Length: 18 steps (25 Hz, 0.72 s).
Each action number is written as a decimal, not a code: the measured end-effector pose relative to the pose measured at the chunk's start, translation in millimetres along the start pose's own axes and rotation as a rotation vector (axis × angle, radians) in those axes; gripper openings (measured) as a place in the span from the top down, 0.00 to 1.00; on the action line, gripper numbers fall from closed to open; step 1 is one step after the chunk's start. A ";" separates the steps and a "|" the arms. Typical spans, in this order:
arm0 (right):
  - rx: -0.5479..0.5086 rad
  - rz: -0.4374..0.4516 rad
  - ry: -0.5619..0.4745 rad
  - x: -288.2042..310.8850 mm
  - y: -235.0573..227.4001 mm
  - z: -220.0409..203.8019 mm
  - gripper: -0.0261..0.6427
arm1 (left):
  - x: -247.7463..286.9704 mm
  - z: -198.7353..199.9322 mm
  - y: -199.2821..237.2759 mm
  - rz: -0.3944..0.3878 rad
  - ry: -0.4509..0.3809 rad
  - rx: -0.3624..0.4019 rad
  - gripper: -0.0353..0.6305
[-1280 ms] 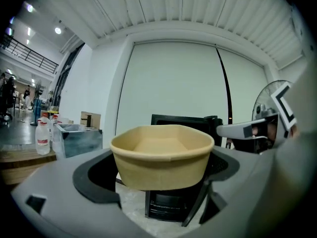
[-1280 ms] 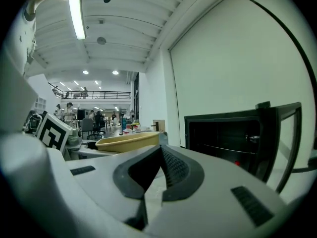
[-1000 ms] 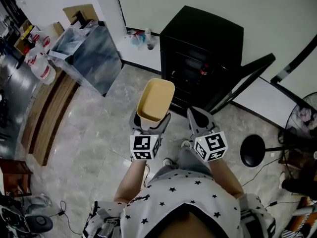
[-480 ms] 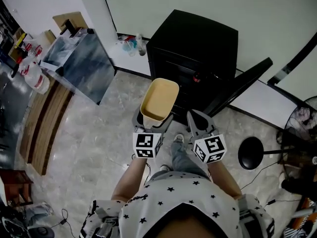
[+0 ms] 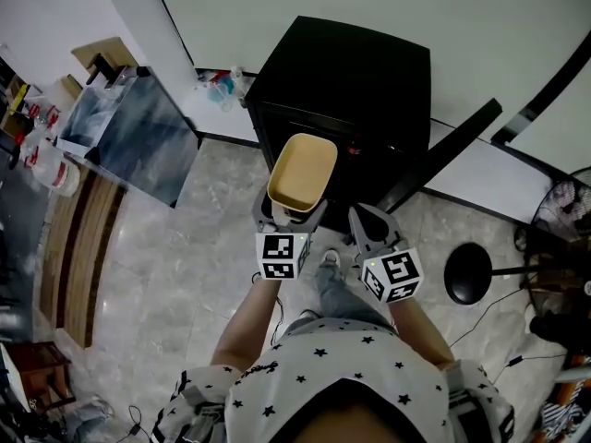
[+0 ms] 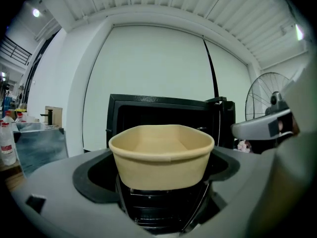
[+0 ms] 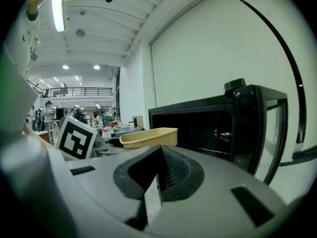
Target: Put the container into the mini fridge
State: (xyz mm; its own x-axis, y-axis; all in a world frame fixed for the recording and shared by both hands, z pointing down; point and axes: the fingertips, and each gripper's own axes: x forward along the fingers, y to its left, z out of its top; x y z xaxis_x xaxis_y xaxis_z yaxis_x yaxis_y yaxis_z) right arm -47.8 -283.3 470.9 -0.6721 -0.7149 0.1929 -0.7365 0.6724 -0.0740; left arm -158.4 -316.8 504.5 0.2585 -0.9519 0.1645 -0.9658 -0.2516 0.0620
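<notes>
Holding the beige oval paper container [image 5: 302, 169] before the open black mini fridge [image 5: 346, 81], the left claw [image 5: 290, 214] clamps its base, while the right claw [image 5: 362, 216] is closed and empty.

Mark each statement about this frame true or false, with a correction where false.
1. The left tool grips the container. True.
2. The container holds food. False: its inside is bare.
3. The mini fridge has its door closed. False: the door stands open, swung out to the right.
4. The right tool has its jaws together on nothing. True.
5. The container already sits inside the mini fridge. False: it is held in front of the opening.
</notes>
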 end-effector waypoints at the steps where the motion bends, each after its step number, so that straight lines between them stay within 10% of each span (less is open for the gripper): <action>1: 0.002 -0.006 0.001 0.9 -3.2 -0.3 0.97 | 7.0 -0.8 -0.4 -0.003 0.005 0.008 0.14; 18: 0.031 -0.094 0.022 7.3 -45.7 -8.4 0.97 | 106.5 -23.7 -7.5 -0.052 0.074 0.055 0.14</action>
State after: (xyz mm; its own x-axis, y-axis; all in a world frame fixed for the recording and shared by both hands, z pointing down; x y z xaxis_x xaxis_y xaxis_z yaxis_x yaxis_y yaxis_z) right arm -18.4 -317.7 483.9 -0.5981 -0.7700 0.2221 -0.7986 0.5959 -0.0845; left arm -123.2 -412.2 544.8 0.3067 -0.9223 0.2351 -0.9502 -0.3111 0.0190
